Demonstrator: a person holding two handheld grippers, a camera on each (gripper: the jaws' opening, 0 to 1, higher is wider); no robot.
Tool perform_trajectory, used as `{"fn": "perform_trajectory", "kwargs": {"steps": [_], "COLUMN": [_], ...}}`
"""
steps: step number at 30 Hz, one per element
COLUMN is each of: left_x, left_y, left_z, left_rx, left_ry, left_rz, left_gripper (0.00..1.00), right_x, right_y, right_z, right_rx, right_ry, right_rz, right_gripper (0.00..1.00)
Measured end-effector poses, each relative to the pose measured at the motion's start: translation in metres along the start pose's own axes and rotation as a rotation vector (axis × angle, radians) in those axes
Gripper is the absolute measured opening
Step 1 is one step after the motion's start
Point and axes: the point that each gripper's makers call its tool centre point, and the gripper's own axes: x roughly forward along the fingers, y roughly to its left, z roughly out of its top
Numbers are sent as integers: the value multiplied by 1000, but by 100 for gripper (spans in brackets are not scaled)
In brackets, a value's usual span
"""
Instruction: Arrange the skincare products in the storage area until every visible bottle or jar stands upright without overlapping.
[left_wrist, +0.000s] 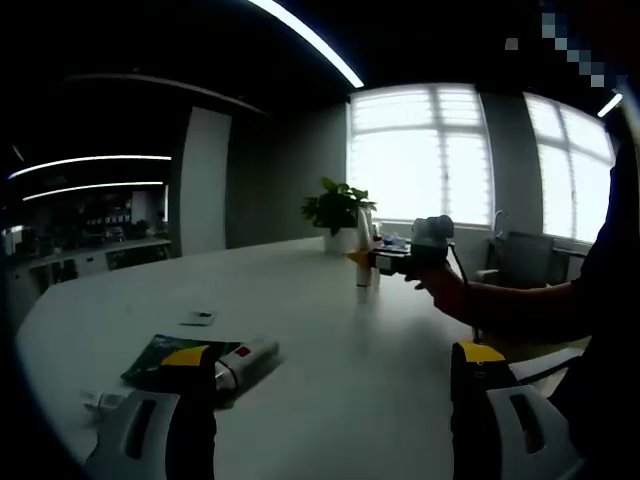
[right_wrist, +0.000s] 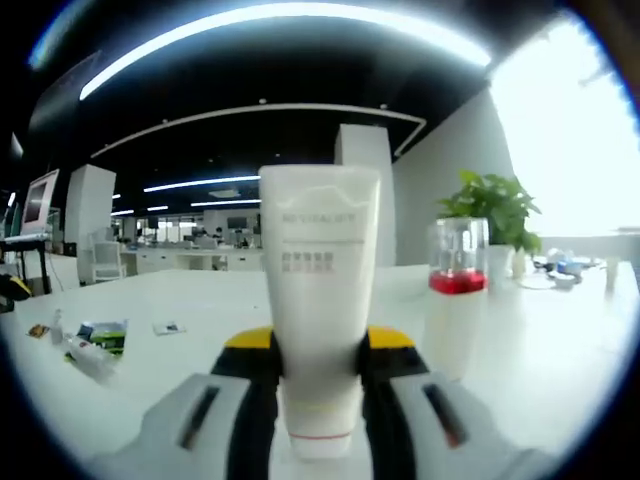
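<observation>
In the right gripper view a white squeeze tube (right_wrist: 320, 300) stands upright, cap down, and my right gripper (right_wrist: 320, 400) is shut on its lower part. Just to its right a frosted bottle with a clear cap and red ring (right_wrist: 457, 285) stands upright on the white table (right_wrist: 560, 350). The left gripper view shows that same right gripper (left_wrist: 412, 256) in a person's hand, holding the tube (left_wrist: 363, 255) far across the table. My left gripper (left_wrist: 325, 410) hangs open over the near table with nothing between its jaws. Another white tube (left_wrist: 243, 362) lies flat on a green packet (left_wrist: 165, 360).
A potted plant (left_wrist: 338, 208) stands at the table's far end by the windows. A small sachet (left_wrist: 197, 318) and a small white item (left_wrist: 100, 402) lie near the lying tube. A chair (left_wrist: 520, 258) stands at the right side.
</observation>
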Motion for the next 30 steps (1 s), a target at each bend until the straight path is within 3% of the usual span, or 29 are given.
{"fn": "perform_trajectory", "kwargs": {"steps": [30], "left_x": [2], "left_y": [7], "left_z": [-11], "left_rx": [-17], "left_ry": [21], "left_rz": [9], "left_gripper": [100], "right_x": [17], "right_y": [-14], "right_z": [-8], "right_rx": [-55], "right_ry": [10], "right_rz": [-47], "right_gripper": [30]}}
